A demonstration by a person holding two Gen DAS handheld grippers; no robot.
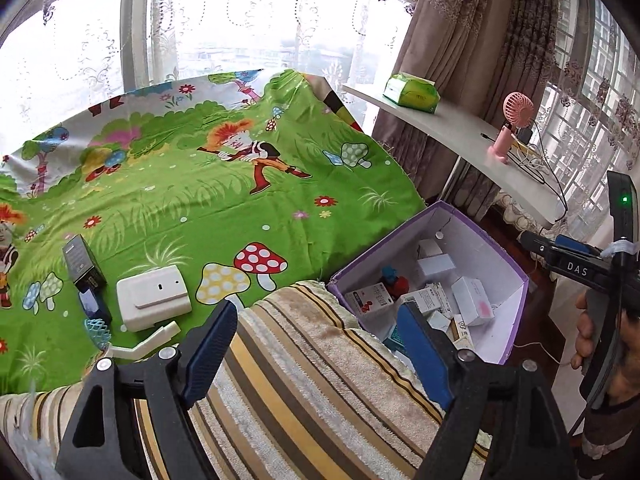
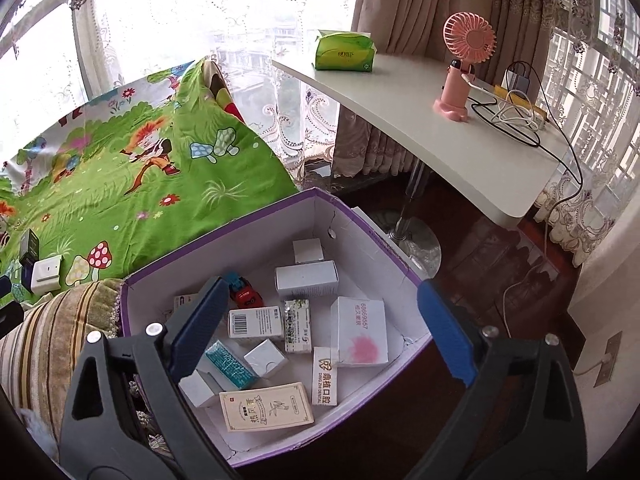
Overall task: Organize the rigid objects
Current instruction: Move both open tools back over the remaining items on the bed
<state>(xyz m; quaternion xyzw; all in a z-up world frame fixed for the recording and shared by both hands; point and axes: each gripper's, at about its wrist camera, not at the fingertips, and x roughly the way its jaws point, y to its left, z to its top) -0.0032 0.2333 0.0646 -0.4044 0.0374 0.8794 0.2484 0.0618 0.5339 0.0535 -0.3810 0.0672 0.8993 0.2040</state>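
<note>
My left gripper (image 1: pixel 316 320) stands open and holds nothing, above a striped cushion (image 1: pixel 300 380). On the green cartoon sheet (image 1: pixel 224 200) to its left lie a white device (image 1: pixel 154 296), a black box (image 1: pixel 82 258), a blue item (image 1: pixel 94 308) and a white plastic piece (image 1: pixel 152 340). A purple box (image 2: pixel 360 232) with white inner walls sits under my right gripper (image 2: pixel 322 292), which is open with nothing between its pads. Inside lie several small cartons, among them a white one with a pink mark (image 2: pixel 362 332), and a red toy car (image 2: pixel 246 294).
A white side table (image 2: pixel 440 128) at the right carries a pink fan (image 2: pixel 460 80), a green tissue pack (image 2: pixel 344 54) and cables. Curtains and windows stand behind. A person's hand (image 1: pixel 588 332) holds the right gripper's handle. Dark floor lies beyond the box.
</note>
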